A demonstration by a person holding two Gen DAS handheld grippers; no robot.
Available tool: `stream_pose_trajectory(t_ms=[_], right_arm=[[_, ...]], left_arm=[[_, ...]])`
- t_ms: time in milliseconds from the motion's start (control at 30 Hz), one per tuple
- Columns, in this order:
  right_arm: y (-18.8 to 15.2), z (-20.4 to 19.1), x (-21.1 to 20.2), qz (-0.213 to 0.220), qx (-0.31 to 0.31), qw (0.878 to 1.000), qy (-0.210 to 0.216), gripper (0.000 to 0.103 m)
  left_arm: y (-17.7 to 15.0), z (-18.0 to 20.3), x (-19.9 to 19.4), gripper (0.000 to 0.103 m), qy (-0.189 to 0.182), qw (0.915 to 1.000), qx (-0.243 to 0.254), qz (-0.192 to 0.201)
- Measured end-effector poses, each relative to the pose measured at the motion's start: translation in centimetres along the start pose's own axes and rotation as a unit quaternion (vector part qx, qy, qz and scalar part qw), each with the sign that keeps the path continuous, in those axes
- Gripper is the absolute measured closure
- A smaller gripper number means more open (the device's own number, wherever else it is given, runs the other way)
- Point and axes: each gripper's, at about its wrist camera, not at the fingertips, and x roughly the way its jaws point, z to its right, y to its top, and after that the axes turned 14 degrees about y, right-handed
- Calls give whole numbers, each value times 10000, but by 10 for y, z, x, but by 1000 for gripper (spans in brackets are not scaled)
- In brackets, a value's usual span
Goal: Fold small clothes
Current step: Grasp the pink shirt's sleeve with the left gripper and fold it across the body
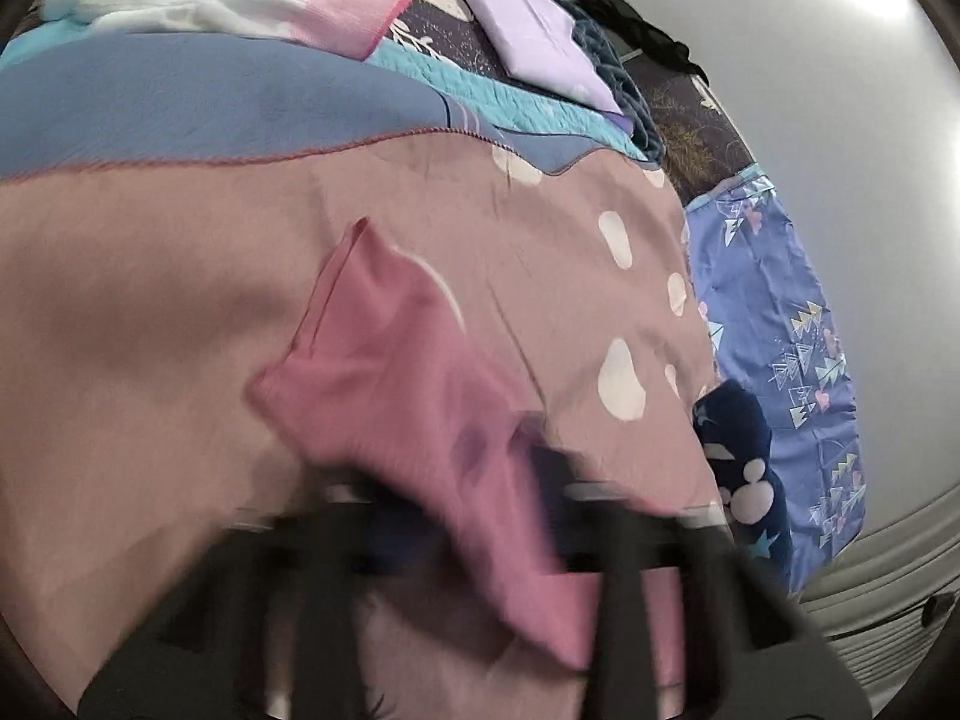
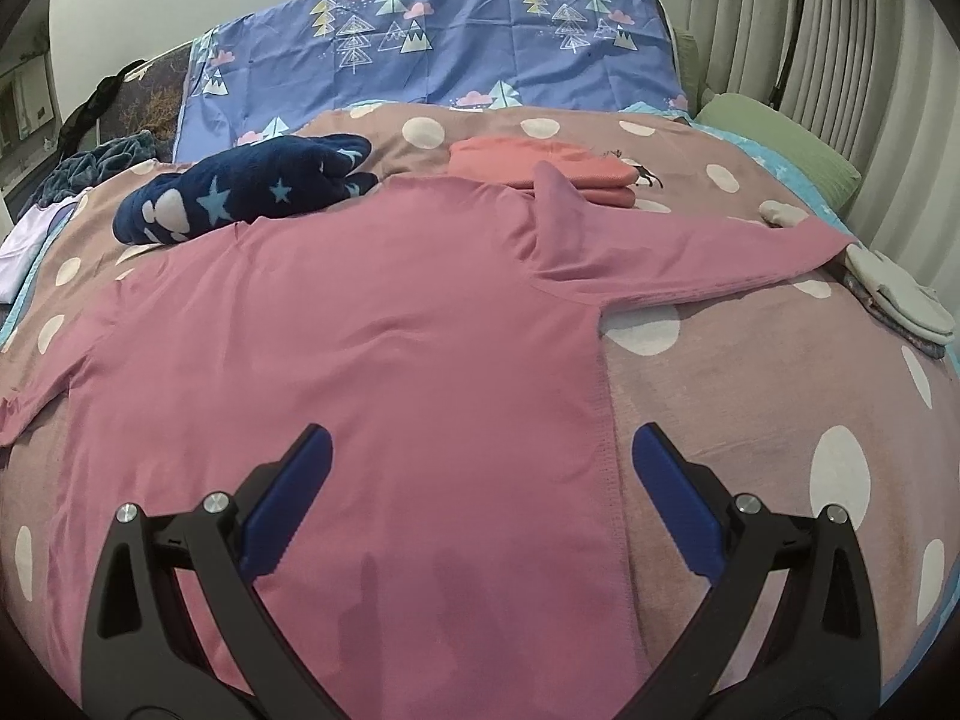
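Note:
A pink long-sleeved shirt (image 2: 360,330) lies spread flat on the dotted pink bedspread (image 2: 750,420), one sleeve stretched out to the right. My right gripper (image 2: 480,462) hovers open over the shirt's lower right part, and the side seam runs between its blue pads (image 2: 288,504). The left wrist view is blurred. In it the shirt's other sleeve (image 1: 390,360) runs up from between the dark fingers of my left gripper (image 1: 480,516), which is shut on it. The cuff end hangs loose over the bedspread (image 1: 150,300).
A navy star-print fleece (image 2: 240,192) and a folded coral garment (image 2: 540,171) lie behind the shirt. Grey socks (image 2: 894,294) sit at the right edge, next to a green pillow (image 2: 780,144). A blue tree-print pillowcase (image 2: 432,48) lines the headboard. Folded lilac cloth (image 1: 534,24) lies far off.

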Motion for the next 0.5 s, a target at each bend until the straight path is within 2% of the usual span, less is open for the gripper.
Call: stream_pose_trajectory(t_ms=[67, 133, 167, 233, 300, 333, 400, 433, 467, 500], right_arm=[[0, 3, -2, 34, 9, 10000, -32, 2], [-1, 9, -3, 66, 61, 9999, -82, 2], [-1, 12, -3, 69, 109, 9999, -85, 2], [-3, 20, -4, 74, 250, 9997, -37, 2], [-6, 27, -4, 75, 375, 9993, 34, 2], [-7, 30, -5, 69, 397, 9992, 52, 2], [-10, 37, -6, 64, 407, 9991, 52, 2], [-11, 40, -7, 72, 418, 9991, 39, 2], [-12, 44, -8, 81, 440, 9990, 26, 2], [-13, 49, -9, 89, 475, 9988, 13, 2]], left_arm=[[3, 17, -9, 102, -54, 9998, 126, 127], [-6, 53, -28, 102, -105, 9965, 706, 438], [-16, 77, -39, 102, -176, 9924, 1072, 569], [-44, 130, -62, 102, -512, 9792, 1833, 699], [-78, 177, -80, 101, -837, 9635, 2434, 738], [-106, 209, -91, 101, -1085, 9500, 2835, 726], [-145, 242, -100, 101, -1341, 9328, 3277, 673], [-178, 268, -103, 101, -1517, 9172, 3634, 604], [-197, 278, -103, 101, -1592, 9088, 3816, 558], [-229, 296, -101, 101, -1686, 8940, 4126, 459]])
